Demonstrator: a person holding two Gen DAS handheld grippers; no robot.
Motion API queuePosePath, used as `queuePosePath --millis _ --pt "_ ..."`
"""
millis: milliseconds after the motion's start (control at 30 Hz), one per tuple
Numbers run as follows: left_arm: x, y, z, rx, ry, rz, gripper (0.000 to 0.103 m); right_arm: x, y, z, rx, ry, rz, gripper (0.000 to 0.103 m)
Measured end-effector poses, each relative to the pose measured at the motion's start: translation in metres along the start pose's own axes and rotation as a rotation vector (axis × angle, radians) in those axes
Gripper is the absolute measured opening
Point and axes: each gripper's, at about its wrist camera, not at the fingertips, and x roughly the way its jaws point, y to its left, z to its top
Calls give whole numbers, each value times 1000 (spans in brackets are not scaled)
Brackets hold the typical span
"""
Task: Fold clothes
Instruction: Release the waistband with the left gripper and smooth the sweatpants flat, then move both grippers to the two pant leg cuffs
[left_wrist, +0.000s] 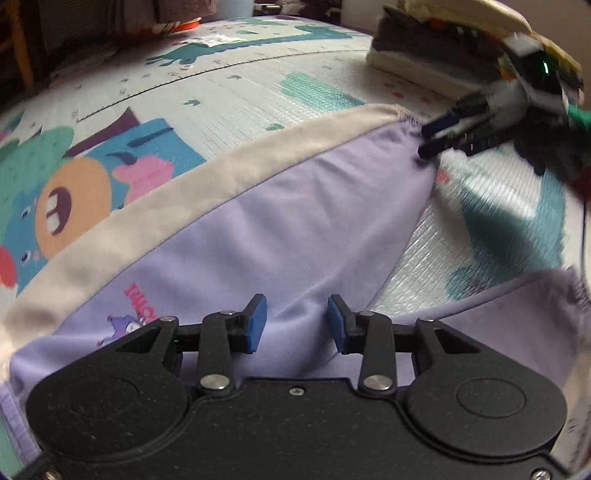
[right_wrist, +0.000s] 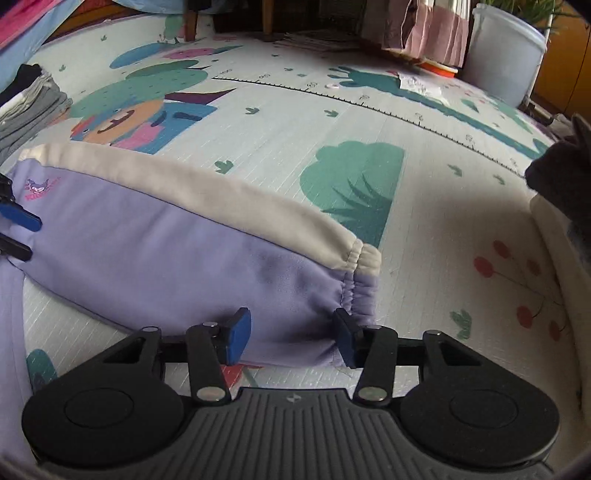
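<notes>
A white bucket (right_wrist: 504, 51) stands at the far edge of the play mat (right_wrist: 295, 122), its contents hidden. Lilac trousers (right_wrist: 166, 251) with a cream side stripe lie flat on the mat, elastic cuff toward the right tongs (right_wrist: 291, 339). Both the right tongs and the left tongs (left_wrist: 295, 323) hover released over the fabric; folded clothes (right_wrist: 33, 103) are stacked nearby.

Red lettering beside a small purple cartoon figure on the lilac garment (left_wrist: 280, 229) is too distorted to read, and the numbers along the mat (right_wrist: 369, 122) ruler print (right_wrist: 369, 99) are too small.
</notes>
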Motion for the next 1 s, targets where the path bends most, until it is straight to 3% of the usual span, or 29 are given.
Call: queuePosePath --millis 200,333,433,533,667,767,867,1000 --pt "-48 15 -25 5 -7 79 35 -37 21 -14 -10 -46 44 51" --pt "-89 33 -59 12 17 139 35 -89 81 -42 -155 -65 221 51" --pt "-114 47 -91 -15 54 174 35 -119 136 -74 -306 -30 389 51" --pt "-124 54 -117 -73 77 189 35 -133 173 -104 -405 39 495 52" --pt "-110 54 -146 -76 153 204 35 -128 178 -132 -448 128 482 55" --pt "-114 50 -146 -90 193 177 35 -127 168 -141 -453 181 469 57" --pt "-119 38 -146 -1 233 151 36 -133 155 -139 -452 207 424 57" --pt "-136 46 -132 -60 91 186 35 -141 138 -141 -414 215 392 57"
